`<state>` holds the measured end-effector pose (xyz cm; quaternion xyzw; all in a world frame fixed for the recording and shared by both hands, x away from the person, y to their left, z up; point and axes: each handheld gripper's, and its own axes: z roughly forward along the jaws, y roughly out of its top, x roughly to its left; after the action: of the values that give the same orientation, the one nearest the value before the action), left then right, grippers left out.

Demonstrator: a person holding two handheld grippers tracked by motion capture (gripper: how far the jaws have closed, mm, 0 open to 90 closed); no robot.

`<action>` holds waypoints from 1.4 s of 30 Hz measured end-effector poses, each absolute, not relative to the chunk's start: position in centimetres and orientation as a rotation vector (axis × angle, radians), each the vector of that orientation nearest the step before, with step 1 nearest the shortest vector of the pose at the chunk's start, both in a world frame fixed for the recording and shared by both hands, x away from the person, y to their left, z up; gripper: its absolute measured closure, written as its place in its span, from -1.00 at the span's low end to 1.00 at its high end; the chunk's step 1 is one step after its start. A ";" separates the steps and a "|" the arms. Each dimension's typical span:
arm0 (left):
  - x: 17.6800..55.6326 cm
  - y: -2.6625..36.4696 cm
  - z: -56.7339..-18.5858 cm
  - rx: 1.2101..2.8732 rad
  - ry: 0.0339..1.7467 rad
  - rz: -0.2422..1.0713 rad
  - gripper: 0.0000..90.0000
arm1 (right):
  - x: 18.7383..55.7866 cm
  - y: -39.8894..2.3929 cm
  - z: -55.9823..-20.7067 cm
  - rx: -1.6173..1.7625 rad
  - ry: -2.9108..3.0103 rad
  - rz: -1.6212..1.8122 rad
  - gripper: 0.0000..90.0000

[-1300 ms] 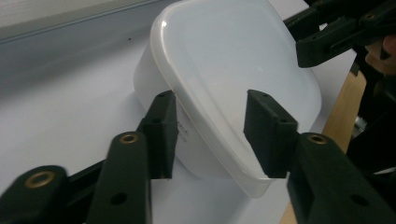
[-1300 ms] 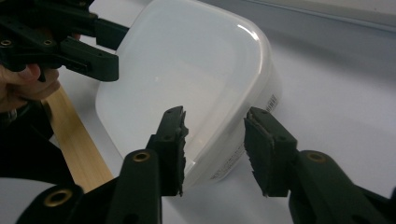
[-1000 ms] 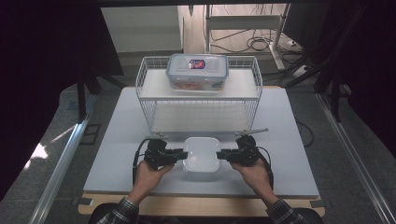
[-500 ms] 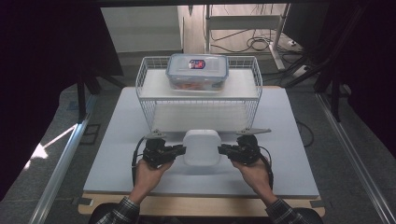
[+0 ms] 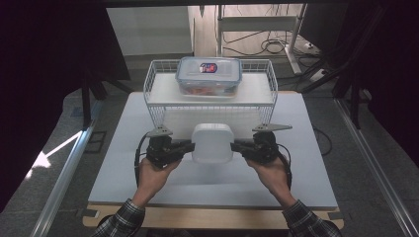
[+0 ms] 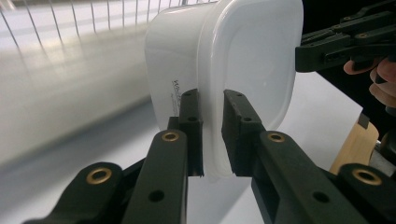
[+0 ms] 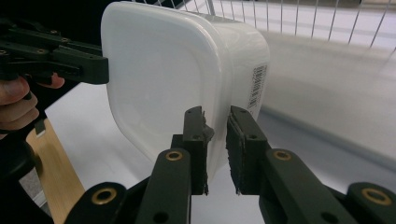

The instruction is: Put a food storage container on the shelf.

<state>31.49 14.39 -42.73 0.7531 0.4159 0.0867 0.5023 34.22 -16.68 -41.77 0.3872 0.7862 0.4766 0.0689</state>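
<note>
Jaws of left gripper [image 5: 190,147] and right gripper [image 5: 235,146] clamp the white container's [image 5: 212,143] opposite rims.

We see the high view lit unevenly: the white table [image 5: 148,182] is bright and evenly washed, while both upper corners sink into near black. A patch of hard light lies on the floor at the left. The white container [image 5: 212,143] nearly blends into the tabletop, throwing only a faint soft shadow. In both gripper views the wire rack [image 6: 70,18] and the surface behind smear into streaky blur, whereas the near jaws stay sharp. Soft glare runs along the container's rim [image 6: 219,51].
</note>
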 end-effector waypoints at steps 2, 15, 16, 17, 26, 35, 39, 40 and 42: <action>31.6 14.4 -41.8 1.817 1.001 0.227 0.75 | 34.3 -16.6 -41.1 1.155 2.356 1.443 0.74; 32.3 14.9 -36.1 1.787 0.947 0.337 0.75 | 35.6 -16.1 -36.0 1.085 2.295 1.508 0.73; 32.4 15.0 -35.8 1.783 0.948 0.343 0.75 | 35.7 -16.0 -35.5 1.075 2.290 1.509 0.73; 32.5 15.0 -35.3 1.782 0.946 0.352 0.75 | 35.8 -15.9 -35.2 1.070 2.288 1.510 0.73; 33.5 15.6 -32.1 1.761 0.936 0.392 0.75 | 37.0 -15.1 -31.9 1.031 2.257 1.525 0.73; 35.0 15.9 -29.9 1.749 0.932 0.407 0.74 | 38.2 -14.7 -29.3 1.021 2.226 1.534 0.73; 35.9 16.1 -28.8 1.745 0.931 0.409 0.74 | 38.8 -14.4 -28.2 1.010 2.208 1.532 0.73; 36.1 16.1 -28.6 1.744 0.930 0.409 0.74 | 39.0 -14.4 -27.9 1.006 2.203 1.531 0.73; 36.5 16.2 -28.0 1.741 0.931 0.408 0.74 | 39.3 -14.3 -27.3 1.007 2.194 1.533 0.73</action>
<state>36.55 16.22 -28.03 0.7305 0.3904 0.1710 0.5335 39.25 -14.27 -27.29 0.3485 0.7597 0.5307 0.1407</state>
